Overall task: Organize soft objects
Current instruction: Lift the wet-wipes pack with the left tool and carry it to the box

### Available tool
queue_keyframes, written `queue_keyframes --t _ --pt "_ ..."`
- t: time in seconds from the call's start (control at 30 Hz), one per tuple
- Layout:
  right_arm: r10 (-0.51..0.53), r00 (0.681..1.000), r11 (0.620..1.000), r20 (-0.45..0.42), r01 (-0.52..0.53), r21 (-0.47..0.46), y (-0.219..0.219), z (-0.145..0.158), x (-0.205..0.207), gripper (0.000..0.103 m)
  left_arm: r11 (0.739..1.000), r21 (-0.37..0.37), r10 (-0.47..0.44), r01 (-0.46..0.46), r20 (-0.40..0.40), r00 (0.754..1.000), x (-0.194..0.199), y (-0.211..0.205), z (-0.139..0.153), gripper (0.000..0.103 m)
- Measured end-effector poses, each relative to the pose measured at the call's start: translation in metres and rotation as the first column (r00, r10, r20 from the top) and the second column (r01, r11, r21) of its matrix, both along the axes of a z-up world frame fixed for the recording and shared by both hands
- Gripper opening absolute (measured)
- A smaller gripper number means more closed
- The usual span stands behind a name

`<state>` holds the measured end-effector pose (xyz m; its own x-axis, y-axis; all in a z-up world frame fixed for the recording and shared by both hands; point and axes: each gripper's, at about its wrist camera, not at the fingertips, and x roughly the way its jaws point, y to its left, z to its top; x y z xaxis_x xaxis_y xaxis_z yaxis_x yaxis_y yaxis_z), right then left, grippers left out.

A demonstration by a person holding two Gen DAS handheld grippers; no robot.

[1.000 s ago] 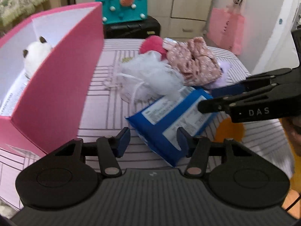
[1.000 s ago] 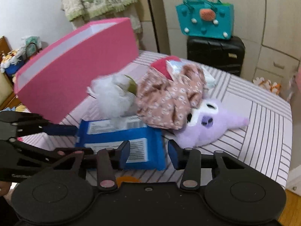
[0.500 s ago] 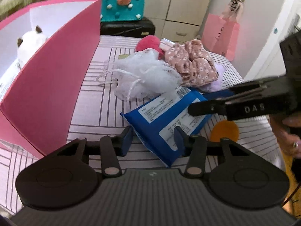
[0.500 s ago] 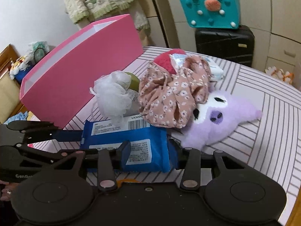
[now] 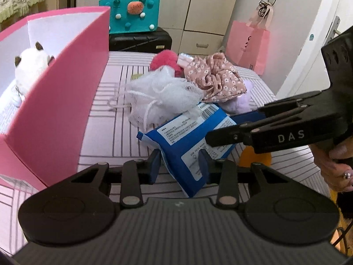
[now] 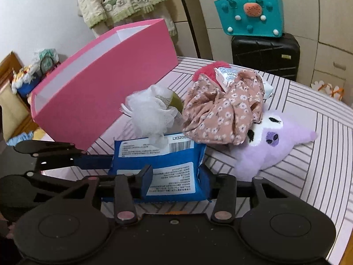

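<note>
The striped table (image 5: 114, 132) carries a pink box (image 5: 66, 101) with a white plush (image 5: 30, 66) inside on its left, and beside it a heap: purple plush (image 6: 271, 145), floral cloth (image 6: 225, 114), white mesh puff (image 5: 163, 95) and red plush (image 5: 164, 60). Nearest lies the blue pack (image 6: 163, 165), touching the puff. Both grippers reach it from adjoining sides, left gripper (image 5: 178, 165) and right gripper (image 6: 176, 181), each with fingers apart and straddling a pack end, not clamped.

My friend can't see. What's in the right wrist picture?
The right tongs straddle a blue wipes pack on a striped table. Behind it lie a white mesh puff, flowery pink cloth, a purple plush and a pink box.
</note>
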<state>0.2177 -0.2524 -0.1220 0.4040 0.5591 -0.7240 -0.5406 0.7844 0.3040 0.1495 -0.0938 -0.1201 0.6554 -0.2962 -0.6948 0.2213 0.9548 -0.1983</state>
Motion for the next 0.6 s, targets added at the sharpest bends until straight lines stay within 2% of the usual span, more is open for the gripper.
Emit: queue_keyframes --t 0.13,0.37,0.6 --pt "-0.008 1.000 1.000 -0.003 0.008 0.013 0.004 0.011 -0.009 0.061 0.999 -0.028 -0.038 0.038 -0.020 0.999 0.000 0.008 0.014 0.037" --pt "-0.020 1.000 0.999 -0.023 0.021 0.036 0.004 0.030 -0.024 0.062 0.986 -0.037 -0.161 0.160 -0.008 0.987 -0.011 0.024 0.045 0.037" --pt "-0.042 0.999 0.999 -0.033 0.043 0.021 0.009 0.043 -0.041 0.063 0.985 -0.061 -0.162 0.161 -0.006 0.987 -0.014 0.030 0.047 0.037"
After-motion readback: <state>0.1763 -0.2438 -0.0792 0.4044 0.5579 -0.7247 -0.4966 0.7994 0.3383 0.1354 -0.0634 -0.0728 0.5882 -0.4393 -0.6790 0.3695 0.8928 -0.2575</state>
